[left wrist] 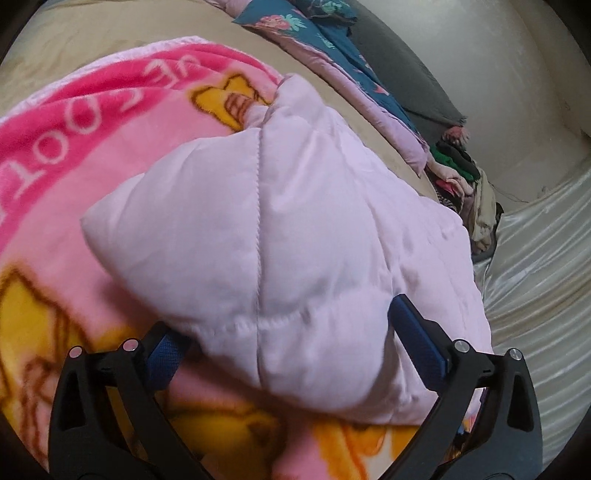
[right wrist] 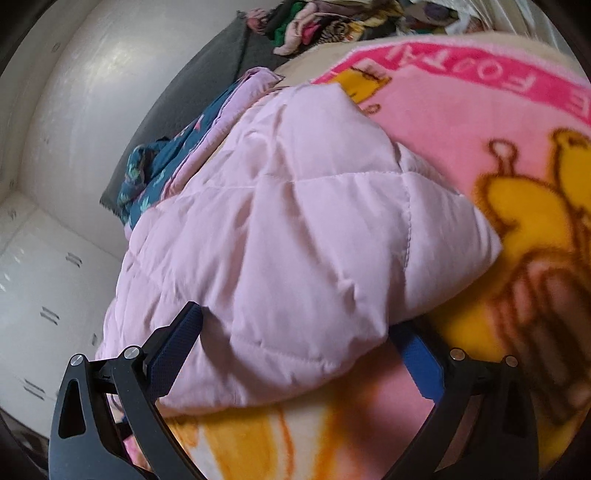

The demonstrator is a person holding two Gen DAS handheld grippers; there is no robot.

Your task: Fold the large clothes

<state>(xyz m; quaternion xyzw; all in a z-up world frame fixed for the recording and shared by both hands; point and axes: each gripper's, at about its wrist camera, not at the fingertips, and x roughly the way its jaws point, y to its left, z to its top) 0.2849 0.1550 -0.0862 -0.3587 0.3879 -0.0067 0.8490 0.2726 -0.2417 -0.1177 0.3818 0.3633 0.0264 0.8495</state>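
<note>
Quilted jacket between wide-spread fingers

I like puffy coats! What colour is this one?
Pale pink puffy coat, clearest in the right wrist view.

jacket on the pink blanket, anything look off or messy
The jacket lies bunched in a puffy heap on the blanket, one corner sticking out, not flat or squared. Behind it a heap of clothes is jumbled against the wall. No damage shows.
</note>
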